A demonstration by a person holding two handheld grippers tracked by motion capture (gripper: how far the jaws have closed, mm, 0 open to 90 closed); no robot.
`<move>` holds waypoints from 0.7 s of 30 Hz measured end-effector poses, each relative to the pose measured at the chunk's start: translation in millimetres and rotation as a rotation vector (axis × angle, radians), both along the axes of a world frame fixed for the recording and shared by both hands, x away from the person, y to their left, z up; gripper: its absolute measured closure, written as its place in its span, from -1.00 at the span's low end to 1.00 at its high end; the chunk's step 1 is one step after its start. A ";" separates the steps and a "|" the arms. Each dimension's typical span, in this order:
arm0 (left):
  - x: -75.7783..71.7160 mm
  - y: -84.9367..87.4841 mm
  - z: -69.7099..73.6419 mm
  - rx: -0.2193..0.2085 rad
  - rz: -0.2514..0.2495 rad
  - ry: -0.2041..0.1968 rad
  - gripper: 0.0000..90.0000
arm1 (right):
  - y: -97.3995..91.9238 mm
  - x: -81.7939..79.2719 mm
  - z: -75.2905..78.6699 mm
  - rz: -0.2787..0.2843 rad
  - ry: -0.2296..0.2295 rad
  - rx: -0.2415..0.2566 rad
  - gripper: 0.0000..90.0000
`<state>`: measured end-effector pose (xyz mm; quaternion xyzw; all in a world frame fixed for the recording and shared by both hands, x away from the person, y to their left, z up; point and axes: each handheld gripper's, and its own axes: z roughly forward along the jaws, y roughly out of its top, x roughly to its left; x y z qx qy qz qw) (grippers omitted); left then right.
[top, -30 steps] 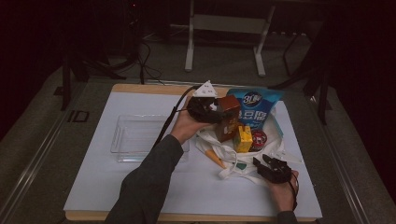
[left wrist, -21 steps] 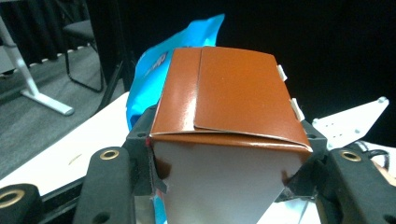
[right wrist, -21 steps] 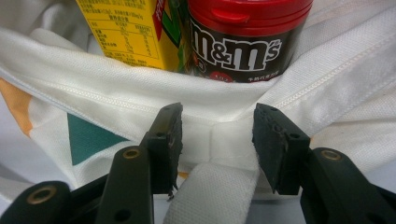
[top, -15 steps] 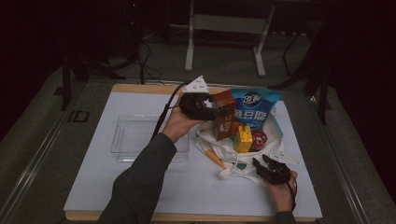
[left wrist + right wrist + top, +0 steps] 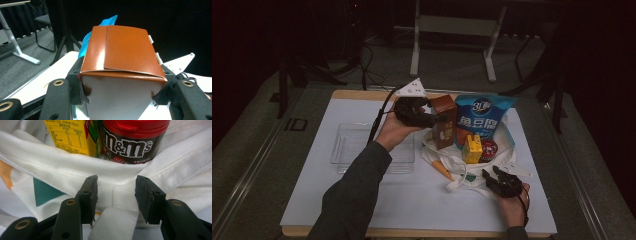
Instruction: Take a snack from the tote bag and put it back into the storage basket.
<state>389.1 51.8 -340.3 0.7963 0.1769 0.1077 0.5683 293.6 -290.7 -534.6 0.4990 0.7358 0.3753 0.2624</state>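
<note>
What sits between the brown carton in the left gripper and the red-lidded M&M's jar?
In the high view, a yellow juice box stands between the brown carton and the M&M's jar, on the white bag.

White table [image 5: 362, 200]: clear tray [image 5: 347, 150], cloth bag [image 5: 447, 160]

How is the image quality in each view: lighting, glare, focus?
High view: dim, surroundings near black, only the white table lit; carton and left gripper soft. Left gripper view: carton close and sharp with glare streaks on its glossy top, background black. Right gripper view: bright and even, bag weave and candy jar crisp, fingers slightly soft.
</note>
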 end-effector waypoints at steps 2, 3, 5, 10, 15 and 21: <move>-0.5 1.8 0.4 0.003 -0.002 -0.001 -0.05 | -0.3 0.3 0.0 0.001 0.002 0.002 0.18; -0.8 3.3 1.0 0.010 -0.004 -0.004 -0.05 | -0.5 0.3 0.0 0.002 0.003 0.004 0.18; -1.8 6.1 2.0 0.003 -0.008 -0.004 -0.05 | -0.8 0.3 0.0 0.001 0.006 0.010 0.18; -3.8 13.5 5.7 -0.014 -0.019 -0.010 -0.05 | -0.9 -0.3 -0.8 -0.003 0.001 0.013 0.18; -6.7 21.0 8.3 -0.011 -0.024 -0.020 -0.05 | -2.0 -0.2 -1.0 -0.003 0.002 0.026 0.18; -10.3 28.1 7.2 0.000 -0.030 -0.022 -0.05 | -2.3 -0.1 -1.1 -0.003 0.001 0.028 0.18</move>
